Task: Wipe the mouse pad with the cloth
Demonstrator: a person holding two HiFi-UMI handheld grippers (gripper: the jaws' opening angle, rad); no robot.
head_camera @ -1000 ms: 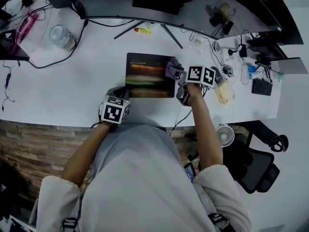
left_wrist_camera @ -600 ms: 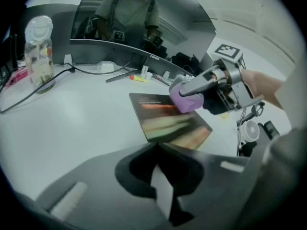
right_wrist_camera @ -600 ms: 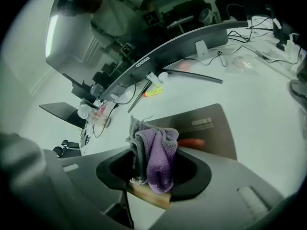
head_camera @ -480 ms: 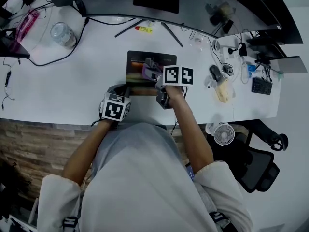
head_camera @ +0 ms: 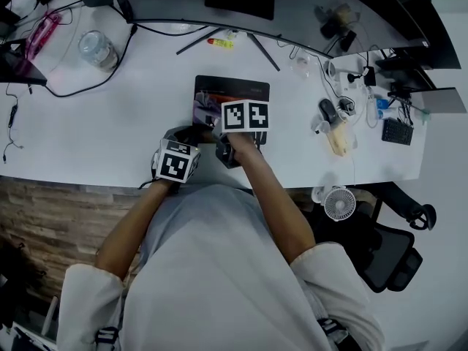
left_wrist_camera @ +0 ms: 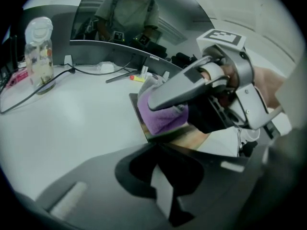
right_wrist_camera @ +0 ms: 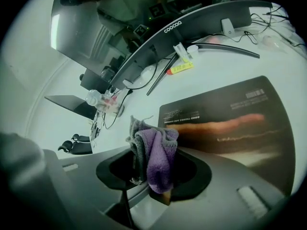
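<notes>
One cloth (right_wrist_camera: 156,157), farther left on mouse pad (right_wrist_camera: 225,109)

Clear jar (head_camera: 96,50), desk fan (head_camera: 338,202), perhaps a yellow marker (head_camera: 221,44)

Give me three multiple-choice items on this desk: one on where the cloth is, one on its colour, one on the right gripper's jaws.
1. Where is the cloth? A. on the mouse pad B. in a drawer C. on a shelf
2. What colour is the cloth? A. yellow B. purple and grey C. green
3. The jaws of the right gripper are: A. apart, empty B. shut on a pen C. shut on the cloth
Answers: 1 A, the left gripper view shows it pressed on the pad; 2 B, purple folds with grey behind; 3 C, the cloth sits clamped between them.
</notes>
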